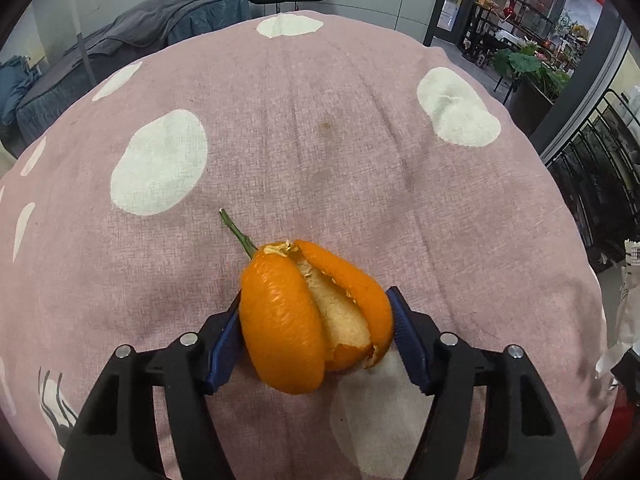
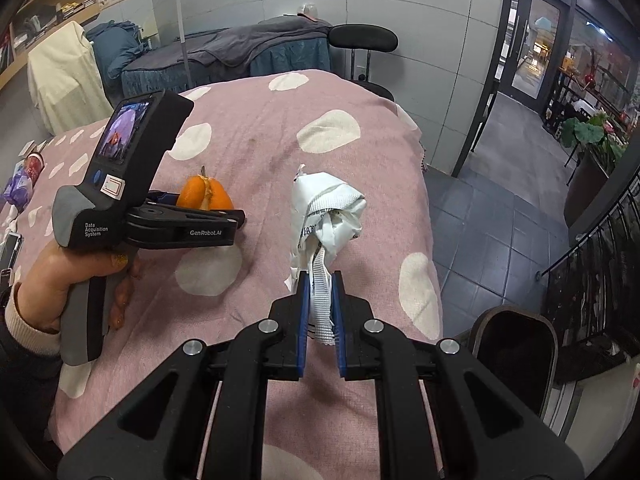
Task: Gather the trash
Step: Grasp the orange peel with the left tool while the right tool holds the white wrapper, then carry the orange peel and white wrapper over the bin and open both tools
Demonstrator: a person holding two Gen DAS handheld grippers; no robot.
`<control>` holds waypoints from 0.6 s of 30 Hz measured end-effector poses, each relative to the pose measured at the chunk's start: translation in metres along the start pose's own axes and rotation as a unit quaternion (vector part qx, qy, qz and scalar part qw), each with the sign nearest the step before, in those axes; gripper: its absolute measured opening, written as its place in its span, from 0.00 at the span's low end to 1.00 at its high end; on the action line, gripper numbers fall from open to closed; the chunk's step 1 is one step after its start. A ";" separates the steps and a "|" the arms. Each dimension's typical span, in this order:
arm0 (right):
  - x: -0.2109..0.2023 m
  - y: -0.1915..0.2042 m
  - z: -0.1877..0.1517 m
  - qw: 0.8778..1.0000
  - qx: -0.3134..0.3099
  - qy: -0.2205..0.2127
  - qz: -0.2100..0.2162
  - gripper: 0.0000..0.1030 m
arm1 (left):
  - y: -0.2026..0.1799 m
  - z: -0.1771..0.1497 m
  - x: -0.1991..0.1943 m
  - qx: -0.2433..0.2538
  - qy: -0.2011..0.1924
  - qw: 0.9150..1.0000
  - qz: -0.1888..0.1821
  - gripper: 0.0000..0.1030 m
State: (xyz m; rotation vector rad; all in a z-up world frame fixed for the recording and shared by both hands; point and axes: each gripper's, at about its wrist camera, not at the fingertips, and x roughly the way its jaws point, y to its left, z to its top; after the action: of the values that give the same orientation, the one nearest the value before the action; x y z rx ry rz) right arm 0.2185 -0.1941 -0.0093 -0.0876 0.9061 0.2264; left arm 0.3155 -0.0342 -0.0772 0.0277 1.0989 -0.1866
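In the left wrist view, the left gripper (image 1: 316, 336) has its blue pads on both sides of one orange peel (image 1: 312, 320) with a green stem, on the pink dotted cover (image 1: 320, 140). The pads touch the peel; squeeze gently, because it is hollow.

In the right wrist view, the right gripper (image 2: 320, 308) is closed on one crumpled white wrapper (image 2: 324, 216) — held above the cover. One dark bin (image 2: 516, 344) stands at the right, beside the bed — probably the goal.
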 end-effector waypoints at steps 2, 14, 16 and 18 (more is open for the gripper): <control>0.000 -0.002 -0.002 1.000 0.005 -0.001 0.000 0.11 | -0.001 -0.002 -0.004 0.005 -0.008 1.000 0.000 0.56; -0.007 -0.035 -0.025 0.997 0.074 -0.010 0.024 0.11 | -0.003 -0.020 -0.047 0.001 -0.066 0.996 -0.066 0.51; -0.010 -0.045 -0.033 0.995 0.094 -0.016 0.021 0.11 | -0.008 -0.027 -0.060 -0.003 -0.081 0.993 -0.080 0.51; -0.013 -0.056 -0.040 0.994 0.111 -0.019 0.015 0.11 | -0.015 -0.035 -0.073 -0.002 -0.095 0.991 -0.094 0.51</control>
State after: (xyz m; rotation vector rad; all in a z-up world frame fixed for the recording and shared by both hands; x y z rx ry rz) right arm 0.1925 -0.2578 -0.0246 0.1358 0.8904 0.1545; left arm 0.2501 -0.0349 -0.0276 -0.0950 0.9119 -0.3497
